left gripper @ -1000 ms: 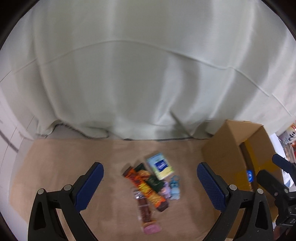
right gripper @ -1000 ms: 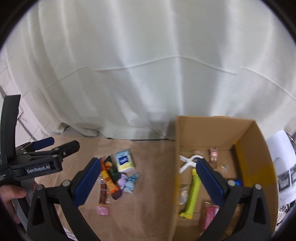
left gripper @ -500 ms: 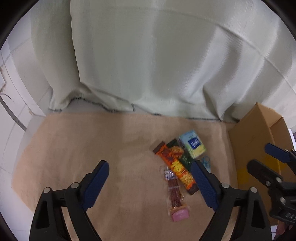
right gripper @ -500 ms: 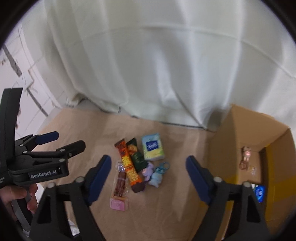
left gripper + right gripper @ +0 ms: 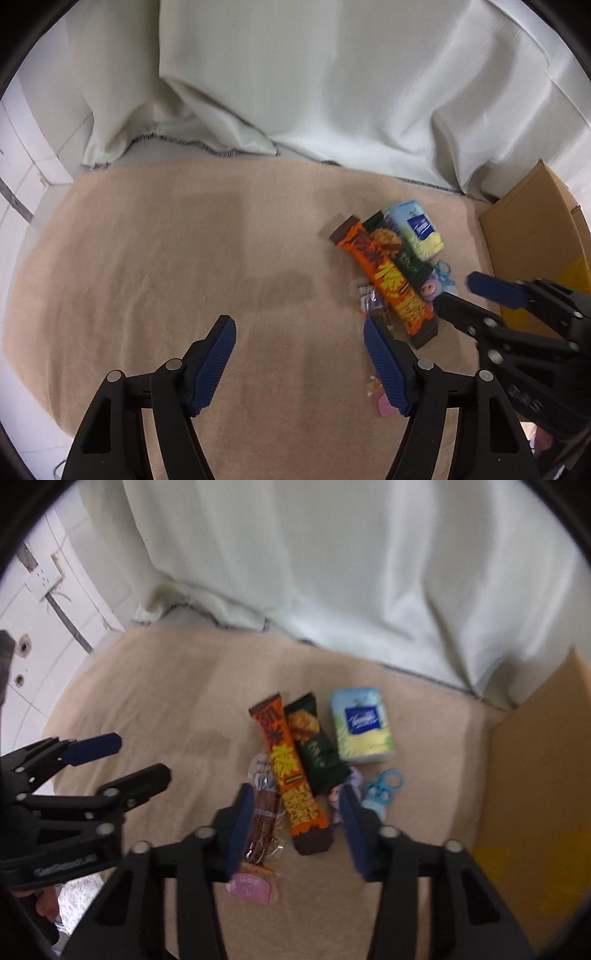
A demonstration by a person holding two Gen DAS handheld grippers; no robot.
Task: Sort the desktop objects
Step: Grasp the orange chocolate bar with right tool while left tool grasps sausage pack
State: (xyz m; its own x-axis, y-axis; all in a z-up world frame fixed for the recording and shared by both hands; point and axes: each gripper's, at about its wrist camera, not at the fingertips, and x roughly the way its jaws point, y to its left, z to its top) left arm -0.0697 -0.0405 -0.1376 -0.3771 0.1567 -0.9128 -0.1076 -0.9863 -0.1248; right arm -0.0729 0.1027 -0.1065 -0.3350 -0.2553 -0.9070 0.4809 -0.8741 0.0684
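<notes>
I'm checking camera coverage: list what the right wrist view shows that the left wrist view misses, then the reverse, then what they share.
Only the right wrist view: the white wall panel with holes, and the brown stick pack seen in full between the closing right claw, whose pads press nothing.

Only the left wrist view: the closing left claw head-on over bare beige cloth.

Both: the orange snack bar, dark green bar, tissue pack, blue keychain, pink packet, cardboard box, white curtain.
</notes>
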